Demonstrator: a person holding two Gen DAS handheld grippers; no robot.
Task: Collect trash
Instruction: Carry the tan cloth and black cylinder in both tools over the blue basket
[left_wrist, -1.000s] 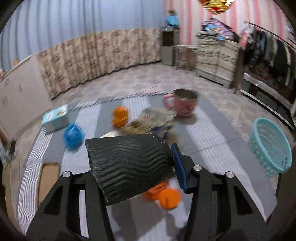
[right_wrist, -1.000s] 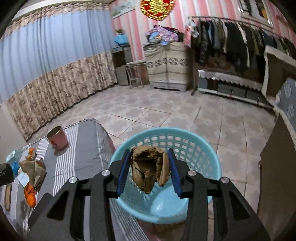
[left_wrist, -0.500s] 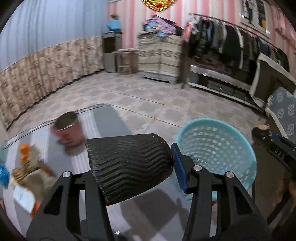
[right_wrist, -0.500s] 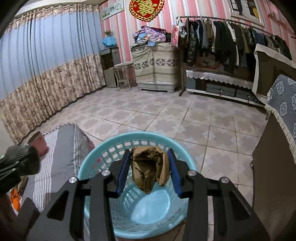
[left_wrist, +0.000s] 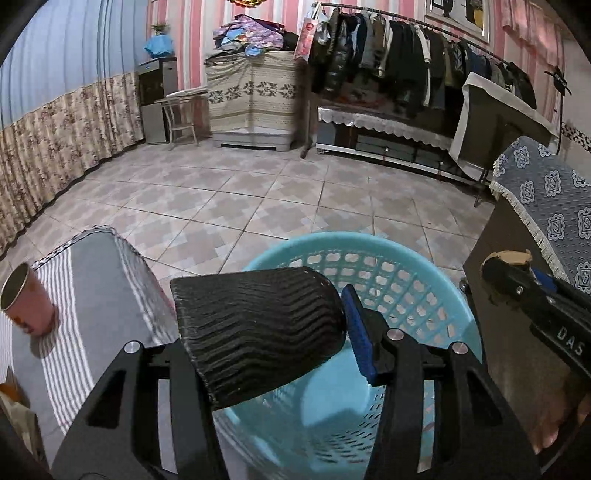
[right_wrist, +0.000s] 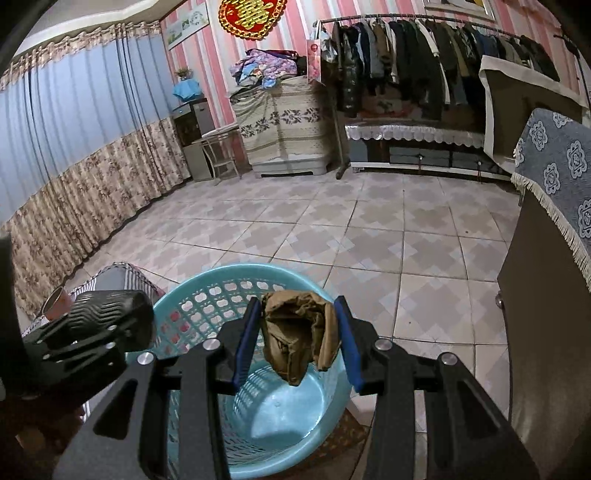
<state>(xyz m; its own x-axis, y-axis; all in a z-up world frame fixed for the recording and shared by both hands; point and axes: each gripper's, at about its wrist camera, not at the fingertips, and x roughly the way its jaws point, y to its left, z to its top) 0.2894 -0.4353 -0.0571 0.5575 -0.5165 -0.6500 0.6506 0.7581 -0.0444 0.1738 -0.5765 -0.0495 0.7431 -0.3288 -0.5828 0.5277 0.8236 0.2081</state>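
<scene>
My left tongs (left_wrist: 266, 328) carry a black ribbed cup (left_wrist: 258, 328) lying on its side above the near rim of the turquoise basket (left_wrist: 402, 273); the jaws are opening, and the blue pad (left_wrist: 356, 332) on the right is at the cup's edge, though I cannot tell if it still presses. My right tongs (right_wrist: 297, 334) pinch a crumpled brown paper wad (right_wrist: 299, 332) between both blue pads, hanging over the basket's middle.

The left wrist view alone shows my right tongs from the side, to the right of the basket, with the brown wad peeking at their tip, and a bit of hand at the lower right corner. It also shows a pink mug (left_wrist: 26, 301) standing left of the basket on the grey-and-white striped cloth (left_wrist: 92, 288) that covers the desk. The right wrist view alone shows the basket's bare pale-blue bottom (right_wrist: 277, 417) and lattice wall, with my left tongs and the cup coming in over its left rim.

Beyond the basket lies a tiled floor (right_wrist: 332, 236) in beige and grey crosses. Farther back stand a clothes rack (right_wrist: 424, 48) of dark coats, a covered cabinet piled with bright cloth, pink-striped walls, a red-and-gold ornament (right_wrist: 251, 16), and blue curtains with floral lower halves on the left. Right of the basket rises a dark cabinet draped in blue patterned cloth (right_wrist: 557, 162)
</scene>
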